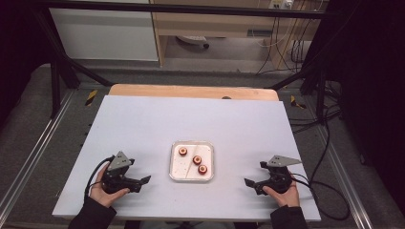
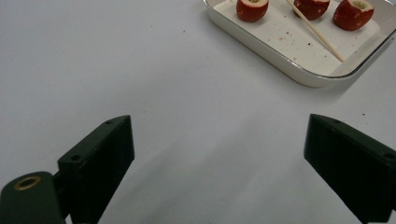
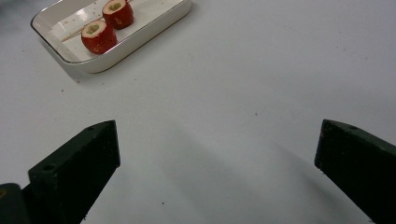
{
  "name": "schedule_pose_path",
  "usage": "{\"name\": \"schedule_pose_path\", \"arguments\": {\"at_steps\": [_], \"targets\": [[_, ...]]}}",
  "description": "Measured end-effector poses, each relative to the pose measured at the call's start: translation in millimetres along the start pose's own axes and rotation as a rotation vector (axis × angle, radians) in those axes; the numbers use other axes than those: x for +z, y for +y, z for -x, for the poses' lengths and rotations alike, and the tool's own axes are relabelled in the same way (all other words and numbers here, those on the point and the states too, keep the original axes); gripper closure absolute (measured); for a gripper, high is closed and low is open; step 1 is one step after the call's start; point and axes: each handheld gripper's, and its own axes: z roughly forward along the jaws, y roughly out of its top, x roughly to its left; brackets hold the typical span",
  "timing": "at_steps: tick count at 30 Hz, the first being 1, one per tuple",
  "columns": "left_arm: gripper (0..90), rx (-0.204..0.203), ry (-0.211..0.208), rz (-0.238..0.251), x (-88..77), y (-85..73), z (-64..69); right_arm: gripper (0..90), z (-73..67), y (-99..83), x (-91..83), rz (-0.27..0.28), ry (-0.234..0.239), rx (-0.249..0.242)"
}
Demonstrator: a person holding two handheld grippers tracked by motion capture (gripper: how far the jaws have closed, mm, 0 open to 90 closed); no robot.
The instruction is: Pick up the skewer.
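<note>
Both claws, left (image 1: pixel 143 182) and right (image 1: pixel 249 183), gape empty, flanking the tray (image 1: pixel 192 176) of red pieces (image 1: pixel 197 160).

Lab: black frame (image 1: pixel 57 71), trailing cables (image 1: pixel 329 143)

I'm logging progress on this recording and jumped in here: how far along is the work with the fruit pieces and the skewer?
Barely begun, it seems. Three red fruit pieces lie loose in the white tray, and the wooden skewer lies beside them with nothing threaded on it. Nothing is in hand: the left gripper and right gripper rest on the table either side of the tray, fingers open. Picking up and skewering probably remain.
</note>
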Motion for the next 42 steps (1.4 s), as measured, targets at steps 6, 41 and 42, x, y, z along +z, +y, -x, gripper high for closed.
{"name": "schedule_pose_path", "arguments": {"at_steps": [6,41,42], "targets": [[8.5,0.004,-0.002,-0.003,3.9,6.8,5.9,0.6,0.1,0.1,-0.4,0.001,0.000,0.000],[27.3,-0.050,0.032,-0.040,74.5,78.6,77.8,0.6,-0.4,0.2,-1.1,0.004,-0.004,0.003],[28.5,-0.051,0.040,-0.041,77.6,79.1,79.8,0.6,-0.3,0.2,-1.1,0.005,-0.004,0.002]]}}
